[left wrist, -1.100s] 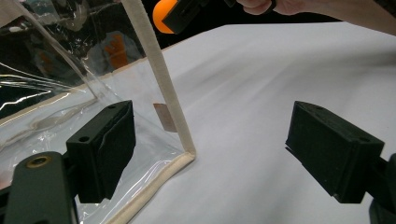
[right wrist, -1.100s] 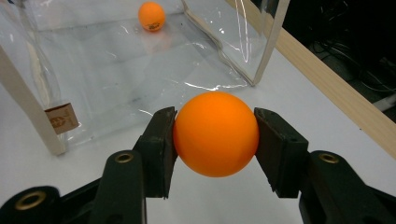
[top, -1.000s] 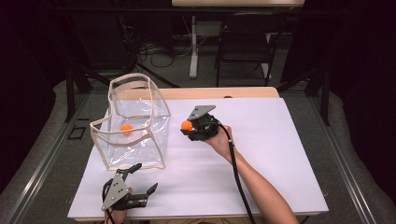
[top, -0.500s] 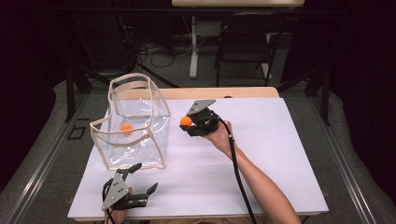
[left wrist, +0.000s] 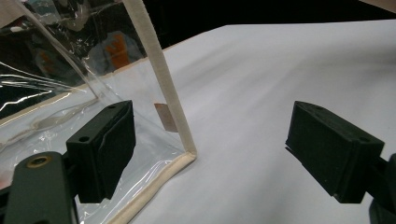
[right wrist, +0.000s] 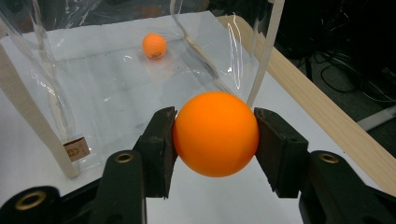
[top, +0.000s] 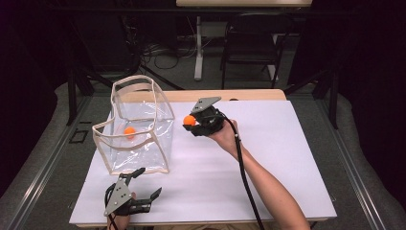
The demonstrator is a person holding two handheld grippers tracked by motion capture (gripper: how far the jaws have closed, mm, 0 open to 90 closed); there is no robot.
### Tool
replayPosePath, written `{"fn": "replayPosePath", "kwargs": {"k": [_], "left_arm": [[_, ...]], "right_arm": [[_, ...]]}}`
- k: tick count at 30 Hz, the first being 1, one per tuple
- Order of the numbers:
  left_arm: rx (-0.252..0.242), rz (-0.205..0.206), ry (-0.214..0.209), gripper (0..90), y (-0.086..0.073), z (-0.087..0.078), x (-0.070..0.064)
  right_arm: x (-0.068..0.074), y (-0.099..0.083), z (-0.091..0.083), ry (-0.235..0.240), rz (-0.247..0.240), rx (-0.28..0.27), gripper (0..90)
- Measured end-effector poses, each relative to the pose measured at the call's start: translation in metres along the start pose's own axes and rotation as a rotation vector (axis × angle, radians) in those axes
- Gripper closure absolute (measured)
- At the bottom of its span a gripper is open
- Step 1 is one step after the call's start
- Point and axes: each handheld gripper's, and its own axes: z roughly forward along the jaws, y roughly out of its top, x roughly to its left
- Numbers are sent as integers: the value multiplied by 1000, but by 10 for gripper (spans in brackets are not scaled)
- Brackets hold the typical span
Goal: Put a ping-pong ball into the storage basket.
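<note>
Right gripper (top: 190, 125) is lifted above the white counter (top: 287, 158), toward the far edge near its middle, jaws clamped on a smooth orange plastic ball (right wrist: 215, 133), one pad on each side. Ball sits just beside the right wall of the clear plastic bag with cream fabric trim (top: 136, 129), outside it and about level with the rim. Bag stands open-topped on the counter's left half, between the far-left corner and the near edge. A second, matching orange ball (top: 129, 132) already lies on the bag's floor; in the right gripper view it shows through the clear wall (right wrist: 154, 45).

Left gripper (top: 143, 189) rests low at the near-left corner of the counter, jaws wide apart and holding nothing. In its own view the bag's near bottom corner and cream edge strip (left wrist: 161, 77) stand between the two pads, untouched.

Step in hand, as I read it: carrying the held ball to the bag for drop-in; one ball in, this one pending. Next move likely calls for raising the ball over the cream rim, centring it above the opening, then parting the jaws. Bag walls look floppy, so the left gripper may need to steady the near edge. Risk: clipping the rim and tipping the bag.
</note>
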Motion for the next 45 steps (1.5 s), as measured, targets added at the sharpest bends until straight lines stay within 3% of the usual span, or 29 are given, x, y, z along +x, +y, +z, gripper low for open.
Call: {"fn": "replayPosePath", "kwargs": {"k": [45], "left_arm": [[0, -1, 2, 156, 0, -1, 0]], "right_arm": [[0, 18, -14, 13, -19, -20, 508]]}}
